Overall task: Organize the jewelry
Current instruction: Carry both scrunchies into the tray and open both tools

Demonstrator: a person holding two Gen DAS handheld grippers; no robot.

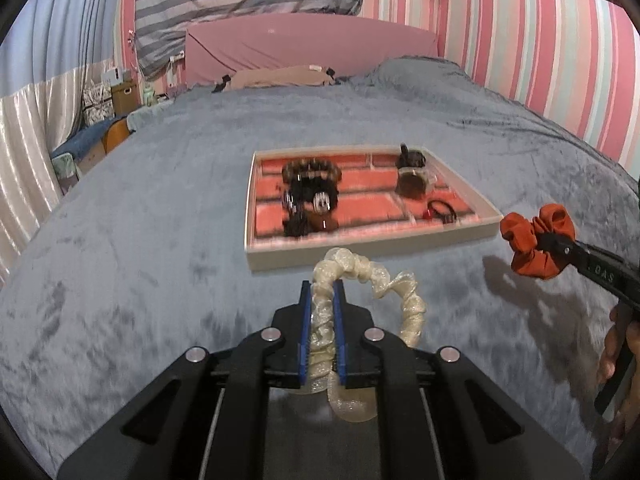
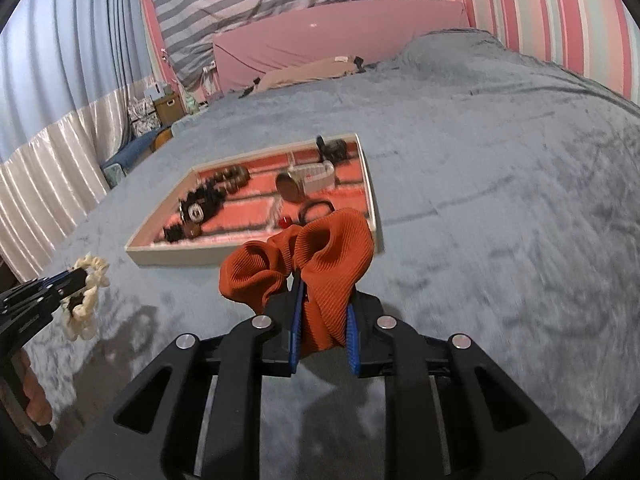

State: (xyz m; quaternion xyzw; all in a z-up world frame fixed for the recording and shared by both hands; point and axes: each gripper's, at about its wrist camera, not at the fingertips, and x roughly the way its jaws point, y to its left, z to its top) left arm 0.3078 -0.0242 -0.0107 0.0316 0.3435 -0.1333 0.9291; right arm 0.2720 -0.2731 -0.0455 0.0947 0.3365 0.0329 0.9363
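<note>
Left wrist view
- Left tongs at 6 o'clock, blue pads clamped on a cream scrunchie; its loop arcs out toward 3 o'clock of the pads and hangs clear of the grey bed cover.
- Cream-rimmed tray with red lining sits on the bed just beyond the tongs, at 12 o'clock from them.
- Inside the tray: a heap of dark hair clips in the left part; a brown clip in the right part; a black hair tie with a red bead at the near right.
- Right tongs enter from 3 o'clock, clamped on a rust-orange scrunchie, held off the bed just beside the tray's near right corner.
- A hand grips that tool's handle at the right edge.

Right wrist view
- Right tongs at 6 o'clock, pads pressed on the rust-orange scrunchie; the fabric bulges up and hides the tray's near right corner.
- Tray lies at 11 o'clock from the tongs, blurred.
- Left tongs come in at 9 o'clock, clamped on the cream scrunchie, well apart from the orange one.
- Pink headboard at 12 o'clock.
</note>
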